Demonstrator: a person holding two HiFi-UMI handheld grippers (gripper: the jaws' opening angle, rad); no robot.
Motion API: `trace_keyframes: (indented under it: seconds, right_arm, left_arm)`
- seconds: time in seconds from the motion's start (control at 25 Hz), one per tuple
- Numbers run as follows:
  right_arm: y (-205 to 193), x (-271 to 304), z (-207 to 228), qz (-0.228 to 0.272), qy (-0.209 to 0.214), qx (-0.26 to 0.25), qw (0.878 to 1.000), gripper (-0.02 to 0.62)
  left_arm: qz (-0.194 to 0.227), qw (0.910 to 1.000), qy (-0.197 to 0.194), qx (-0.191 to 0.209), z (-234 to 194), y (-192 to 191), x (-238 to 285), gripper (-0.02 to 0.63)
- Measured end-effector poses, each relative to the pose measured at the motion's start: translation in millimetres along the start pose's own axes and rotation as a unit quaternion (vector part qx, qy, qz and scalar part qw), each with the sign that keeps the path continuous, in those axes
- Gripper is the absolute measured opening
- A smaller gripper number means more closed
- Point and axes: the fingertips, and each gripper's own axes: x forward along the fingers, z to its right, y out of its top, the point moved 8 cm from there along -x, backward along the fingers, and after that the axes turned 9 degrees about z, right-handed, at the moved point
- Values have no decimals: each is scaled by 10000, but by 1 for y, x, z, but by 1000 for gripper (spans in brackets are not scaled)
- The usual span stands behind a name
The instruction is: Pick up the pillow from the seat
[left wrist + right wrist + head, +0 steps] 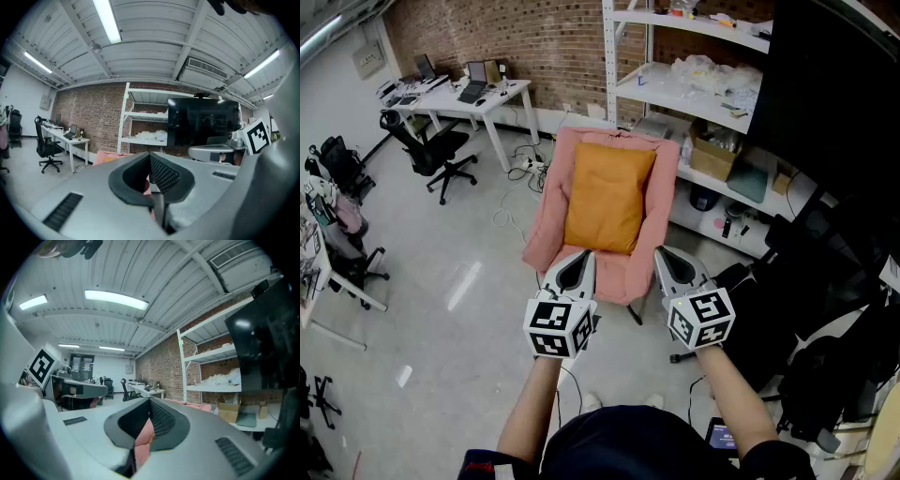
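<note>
One orange pillow [607, 195] lies in the one pink seat [551, 202], resting against its back, untouched. My two grippers hang just short of the seat's front edge. The left gripper [579, 257] and the right gripper [667, 253] each have their jaws pressed together, with nothing between them. I judge the reach comes next. I should spread both jaws before arriving, take one lower corner of the pillow in each, and lift it straight clear of the padding.
</note>
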Motion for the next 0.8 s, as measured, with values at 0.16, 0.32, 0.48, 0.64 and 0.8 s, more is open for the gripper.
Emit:
trace_keyframes:
  seconds: [0.16,0.32,0.48,0.64,0.8]
  right_arm:
    - [-2,-2,0,-30,-21,6,10000,17]
    - [-1,-4,0,-14,-9,-10,10000,17]
    - [1,-7,3,23,-1,27,10000,17]
    - [3,-9,9,53,39,67,10000,17]
    - [3,-15,17,50,102,75,9999,17]
  left_arm:
    - [-35,10000,16,1,1,-3,-1,0]
    - [-34,10000,32,-36,3,-4,0,0]
    - [-10,10000,52,-51,7,-3,0,0]
    - [8,10000,68,-64,13,-1,3,0]
    - [18,9999,114,-81,23,-3,6,0]
